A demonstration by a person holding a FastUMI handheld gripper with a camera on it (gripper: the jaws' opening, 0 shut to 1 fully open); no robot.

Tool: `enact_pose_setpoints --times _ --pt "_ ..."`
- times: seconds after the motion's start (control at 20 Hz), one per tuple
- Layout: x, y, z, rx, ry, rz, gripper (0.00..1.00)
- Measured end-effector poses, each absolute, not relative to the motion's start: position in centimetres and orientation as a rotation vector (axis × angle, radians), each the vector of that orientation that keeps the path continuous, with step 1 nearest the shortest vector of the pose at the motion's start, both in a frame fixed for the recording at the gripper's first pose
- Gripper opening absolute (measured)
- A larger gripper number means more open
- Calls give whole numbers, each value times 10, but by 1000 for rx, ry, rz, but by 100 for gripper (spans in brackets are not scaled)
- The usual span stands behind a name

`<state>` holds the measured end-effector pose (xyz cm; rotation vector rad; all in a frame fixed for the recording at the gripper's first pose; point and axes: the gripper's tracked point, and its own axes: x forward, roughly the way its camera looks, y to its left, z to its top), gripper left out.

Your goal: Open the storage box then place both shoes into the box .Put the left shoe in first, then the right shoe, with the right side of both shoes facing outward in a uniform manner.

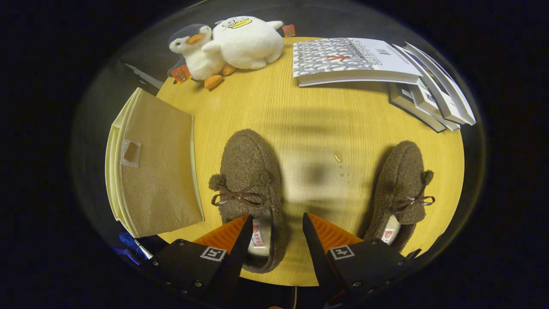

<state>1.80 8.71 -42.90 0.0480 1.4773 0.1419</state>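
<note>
Two brown fuzzy shoes with bows lie on the yellow wooden table [309, 120], toes pointing away. The left shoe [248, 171] lies just ahead of my fingers, its heel opening between them and partly behind the left finger. The right shoe [401, 184] rests beyond the right finger, further right. The beige fabric storage box [156, 171] sits at the table's left edge with its lid down. My gripper [276, 223] hangs above the table, open, with nothing pressed between its fingers.
Two plush toys, a penguin [195, 53] and a white duck [246, 40], sit at the far left of the table. A fanned stack of books [369, 60] lies at the far right. A few small drops [339, 158] mark the table between the shoes.
</note>
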Motion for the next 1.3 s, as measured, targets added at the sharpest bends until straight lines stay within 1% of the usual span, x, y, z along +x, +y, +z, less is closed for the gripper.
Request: enact_pose_setpoints --times 0.3,0.5,0.55,0.6,0.65,0.7,0.75,0.85,1.05,1.3 --pt "21 86 -455 3 1539 145 72" --pt "19 89 -460 26 1558 142 72" --pt "19 89 -460 25 1564 143 69" --pt "20 94 -458 43 1556 173 69" --pt "29 102 -441 93 1566 178 50" --pt "17 103 -464 90 1564 183 32" --pt "23 100 -460 61 1554 195 14" --pt "22 104 -454 46 1524 223 0" --pt "27 114 -424 109 1488 229 0" --pt "49 135 -339 186 1377 294 0"
